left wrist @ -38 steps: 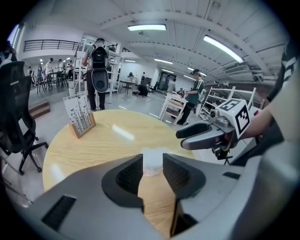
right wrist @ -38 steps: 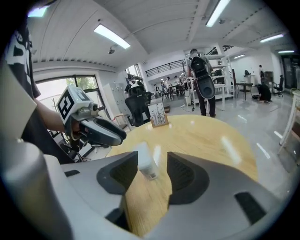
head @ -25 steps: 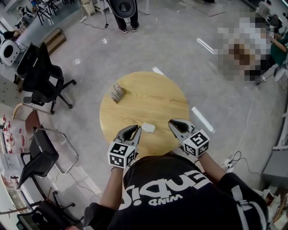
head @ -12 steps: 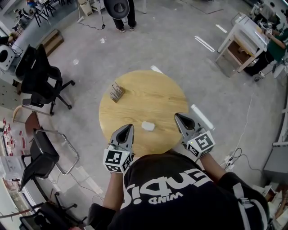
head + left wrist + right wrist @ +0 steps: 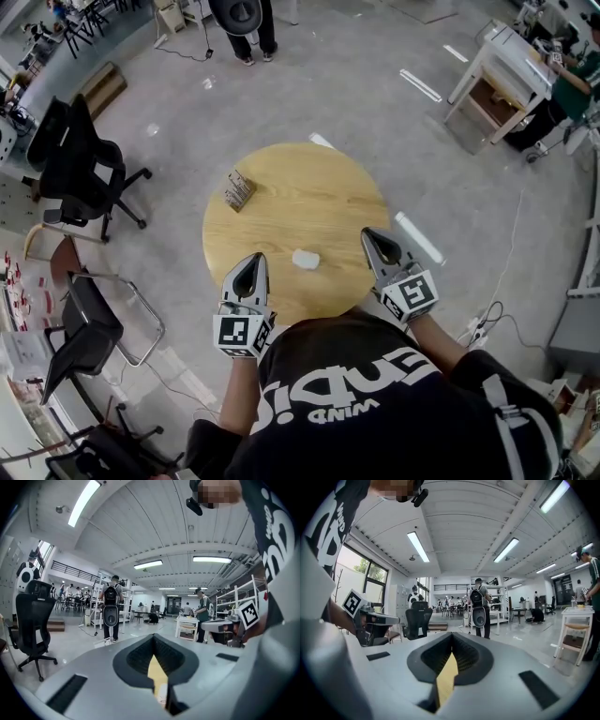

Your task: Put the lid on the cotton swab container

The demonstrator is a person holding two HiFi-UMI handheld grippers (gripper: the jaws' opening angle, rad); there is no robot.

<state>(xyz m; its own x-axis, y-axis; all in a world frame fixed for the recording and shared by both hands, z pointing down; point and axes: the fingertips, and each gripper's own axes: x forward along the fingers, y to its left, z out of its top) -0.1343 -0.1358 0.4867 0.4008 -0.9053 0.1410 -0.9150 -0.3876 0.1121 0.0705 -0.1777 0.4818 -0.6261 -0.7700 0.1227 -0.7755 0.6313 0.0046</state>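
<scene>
We are holding the grey left gripper (image 5: 250,262) and the grey right gripper (image 5: 369,236) over the near edge of the round pale wooden table (image 5: 323,192), both with jaws pressed together on nothing. The small white cotton swab container (image 5: 306,259) is sitting on the table between them, touching neither. A small brown block (image 5: 238,190) is lying near the table's far left edge

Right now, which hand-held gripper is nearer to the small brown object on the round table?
Left. The left hand-held gripper is at the near left of the table, the same side as the small brown object; the right hand-held gripper is at the near right, farther off.
</scene>
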